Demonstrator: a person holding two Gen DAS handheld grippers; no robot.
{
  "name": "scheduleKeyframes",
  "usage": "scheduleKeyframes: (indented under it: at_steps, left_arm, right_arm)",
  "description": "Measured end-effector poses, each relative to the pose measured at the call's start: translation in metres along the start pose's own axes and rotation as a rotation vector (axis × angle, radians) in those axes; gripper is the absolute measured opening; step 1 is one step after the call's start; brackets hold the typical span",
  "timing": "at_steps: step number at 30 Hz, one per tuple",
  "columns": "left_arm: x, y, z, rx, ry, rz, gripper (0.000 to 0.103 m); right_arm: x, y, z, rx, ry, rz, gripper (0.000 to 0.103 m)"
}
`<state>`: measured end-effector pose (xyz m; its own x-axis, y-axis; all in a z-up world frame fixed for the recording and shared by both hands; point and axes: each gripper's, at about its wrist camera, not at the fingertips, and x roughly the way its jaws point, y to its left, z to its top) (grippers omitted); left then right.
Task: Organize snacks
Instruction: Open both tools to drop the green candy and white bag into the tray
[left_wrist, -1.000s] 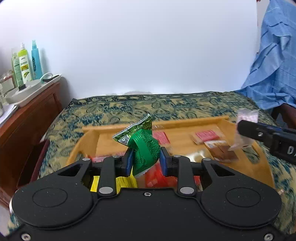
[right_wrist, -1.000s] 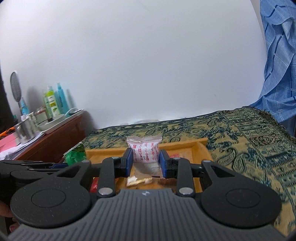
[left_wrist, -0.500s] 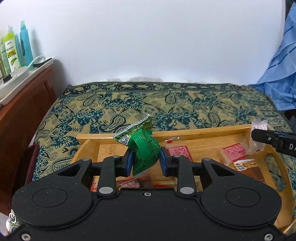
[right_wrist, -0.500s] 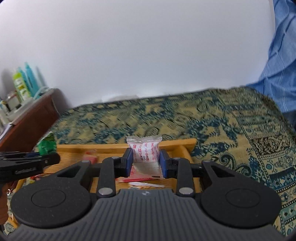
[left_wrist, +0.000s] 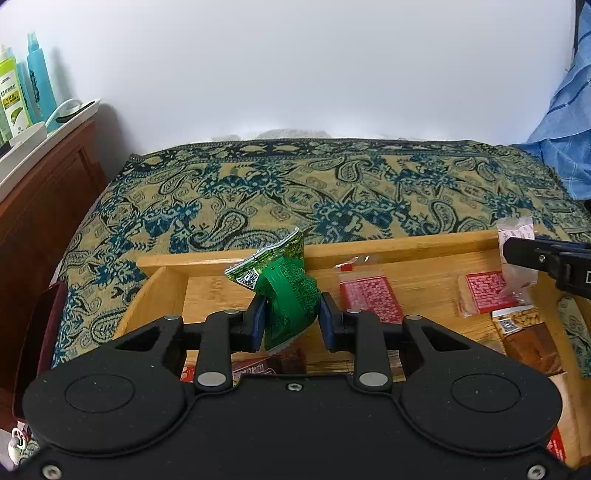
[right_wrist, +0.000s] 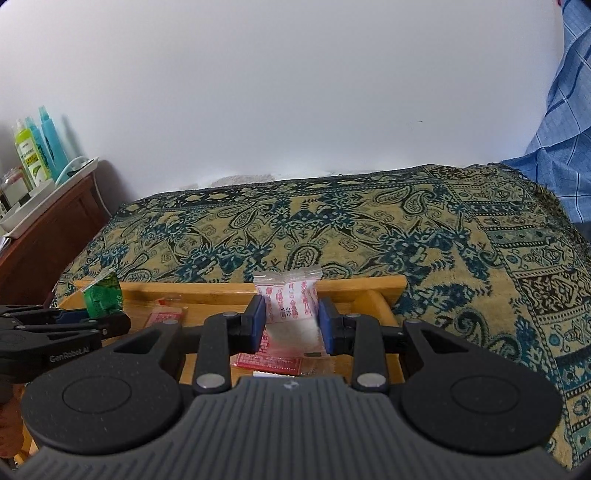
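My left gripper (left_wrist: 290, 317) is shut on a crumpled green snack packet (left_wrist: 284, 291) and holds it above the left part of a wooden tray (left_wrist: 399, 242). My right gripper (right_wrist: 291, 319) is shut on a clear packet with red print (right_wrist: 291, 299), above the tray's right end (right_wrist: 365, 284). The tray holds red-printed packets (left_wrist: 369, 299), a nut bar packet (left_wrist: 521, 319) and other wrappers. The right gripper (left_wrist: 532, 254) shows at the right edge of the left wrist view, and the left gripper (right_wrist: 107, 317) with the green packet (right_wrist: 103, 293) shows at the left of the right wrist view.
The tray lies on a bed with a blue and tan paisley cover (left_wrist: 314, 188). A wooden cabinet (left_wrist: 40, 192) with bottles (left_wrist: 11, 99) and a white tray stands at the left. Blue cloth (right_wrist: 565, 122) hangs at the right. A white wall is behind.
Both grippers have tilted down toward the tray and now look at it from higher up, each still holding its packet. The right gripper has shifted toward the tray's right end.
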<state>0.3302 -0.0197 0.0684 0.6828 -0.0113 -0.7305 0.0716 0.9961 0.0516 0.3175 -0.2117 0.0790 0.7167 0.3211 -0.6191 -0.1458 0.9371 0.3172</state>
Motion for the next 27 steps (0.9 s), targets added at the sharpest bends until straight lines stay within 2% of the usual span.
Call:
scheduleKeyframes:
  at_steps: [16,19,23,25,27]
  left_arm:
    - [0.003,-0.004,-0.005,0.014,0.017,0.012,0.033]
    - [-0.006,-0.006,-0.005,0.024,0.004,0.019,0.04]
    - [-0.02,-0.007,-0.003,0.027,-0.013,0.027,0.049]
    - [-0.029,-0.007,-0.003,0.024,-0.022,0.033,0.052]
    - [-0.039,-0.006,-0.003,0.018,-0.03,0.034,0.054]
  right_arm:
    - [0.0,0.012,-0.004,-0.033,0.004,0.004,0.041]
    - [-0.006,0.014,-0.003,-0.039,-0.004,0.007,0.042]
    - [-0.018,0.018,-0.002,-0.049,-0.019,0.006,0.049]
    - [-0.025,0.02,-0.002,-0.053,-0.028,0.007,0.055]
    - [-0.033,0.022,-0.002,-0.057,-0.037,0.008,0.055]
